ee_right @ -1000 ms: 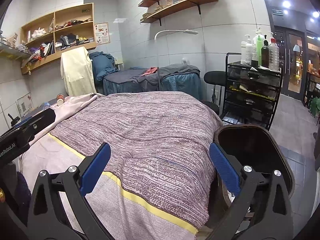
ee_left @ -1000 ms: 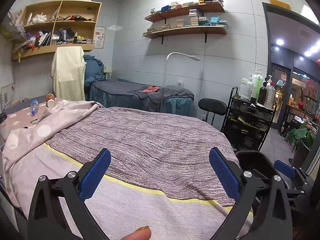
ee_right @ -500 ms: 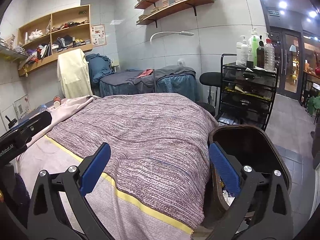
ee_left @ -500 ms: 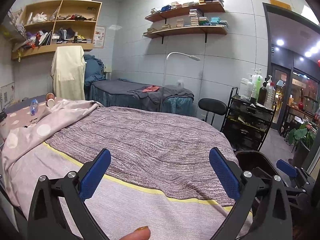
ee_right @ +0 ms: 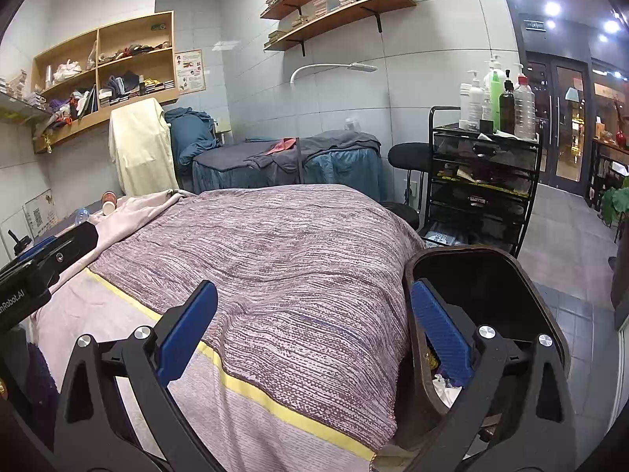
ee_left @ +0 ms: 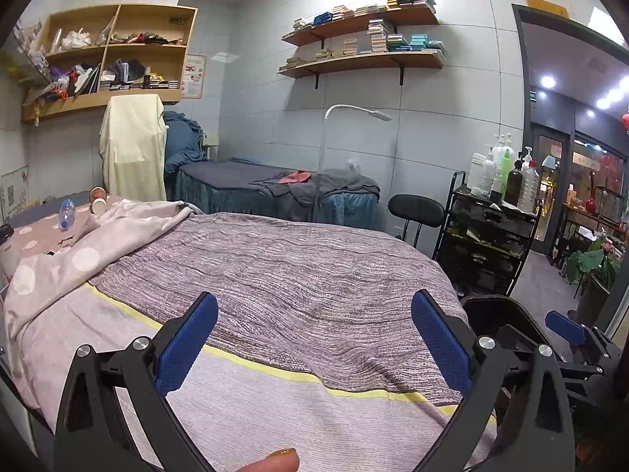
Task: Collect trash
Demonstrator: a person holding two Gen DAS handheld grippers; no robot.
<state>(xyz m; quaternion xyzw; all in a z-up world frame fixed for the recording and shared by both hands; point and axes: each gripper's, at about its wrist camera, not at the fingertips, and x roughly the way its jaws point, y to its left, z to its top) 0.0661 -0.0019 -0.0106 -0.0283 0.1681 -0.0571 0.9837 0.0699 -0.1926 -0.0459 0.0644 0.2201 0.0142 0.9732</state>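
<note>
The trash on the bed consists of a clear plastic bottle (ee_left: 66, 212) with a blue label, lying on its side, and a paper cup (ee_left: 98, 206) tipped over just beside it; both rest at the far left end of the bed (ee_left: 298, 275), on the polka-dot sheet (ee_left: 47, 267) beyond the striped blanket (ee_right: 298, 259). A second cup-like item behind the paper cup is too small to identify. The dark trash bin (ee_right: 487, 275) stands at the near right corner of the bed, with crumpled white paper visible inside. The left gripper (ee_left: 314, 342) hovers above the blanket with its jaws spread wide and nothing between them; the right gripper (ee_right: 314, 342) is likewise fully spread and empty, its right finger aligned over the bin opening. The step in hand is judged to be the reach for the next item. Recommended procedure: advance the left gripper across the blanket toward the bottle, keep the jaws wide, and align them across the bottle's body, not its length. Close gently, since a thin, apparently empty bottle is likely to deform or roll. Approach the cup at its rim or side wall, as paper crushes easily.
</note>
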